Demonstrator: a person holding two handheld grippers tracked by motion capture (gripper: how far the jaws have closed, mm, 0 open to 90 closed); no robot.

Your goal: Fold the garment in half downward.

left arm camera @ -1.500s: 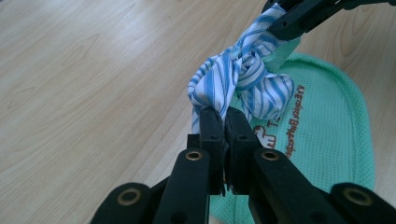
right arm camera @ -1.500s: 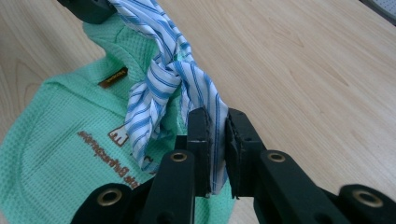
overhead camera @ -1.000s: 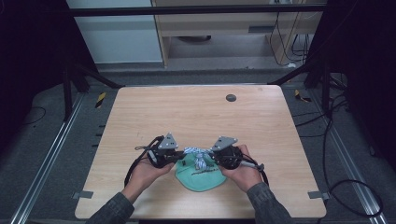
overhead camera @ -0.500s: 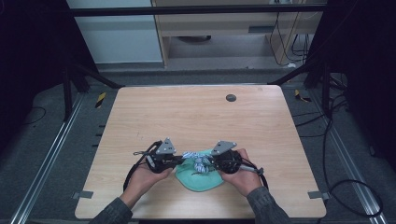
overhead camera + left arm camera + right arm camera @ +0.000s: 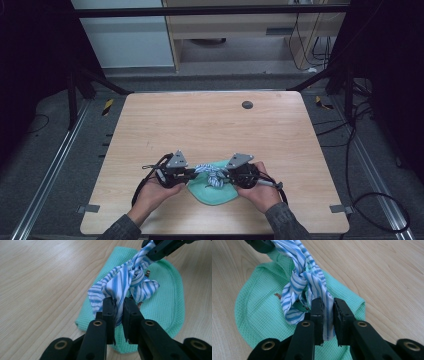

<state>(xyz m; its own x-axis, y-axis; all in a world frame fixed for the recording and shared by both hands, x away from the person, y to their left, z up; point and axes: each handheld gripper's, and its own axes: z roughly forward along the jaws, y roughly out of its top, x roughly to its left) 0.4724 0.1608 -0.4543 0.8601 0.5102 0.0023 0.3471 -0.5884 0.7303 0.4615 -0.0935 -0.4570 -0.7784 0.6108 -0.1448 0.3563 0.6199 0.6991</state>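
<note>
A blue-and-white striped cloth strip (image 5: 211, 173) is knotted in its middle and stretched between both grippers, just above a green waffle-weave cloth (image 5: 214, 191) lying near the table's front edge. My left gripper (image 5: 119, 307) is shut on one end of the striped strip (image 5: 117, 286). My right gripper (image 5: 327, 308) is shut on the other end of the strip (image 5: 300, 280). The knot hangs over the green cloth (image 5: 166, 285), also seen as a rounded green pad (image 5: 259, 312). In the high view the left gripper (image 5: 192, 172) and right gripper (image 5: 226, 175) face each other closely.
The wooden table (image 5: 210, 125) has a small dark round hole (image 5: 247, 104) near its far edge. A person's hands (image 5: 155, 192) hold both grippers at the front. Cables trail off each gripper toward the table's front.
Both grippers have drifted slightly toward the front of the table with the striped strip still taut between them, the knot staying over the green cloth.
</note>
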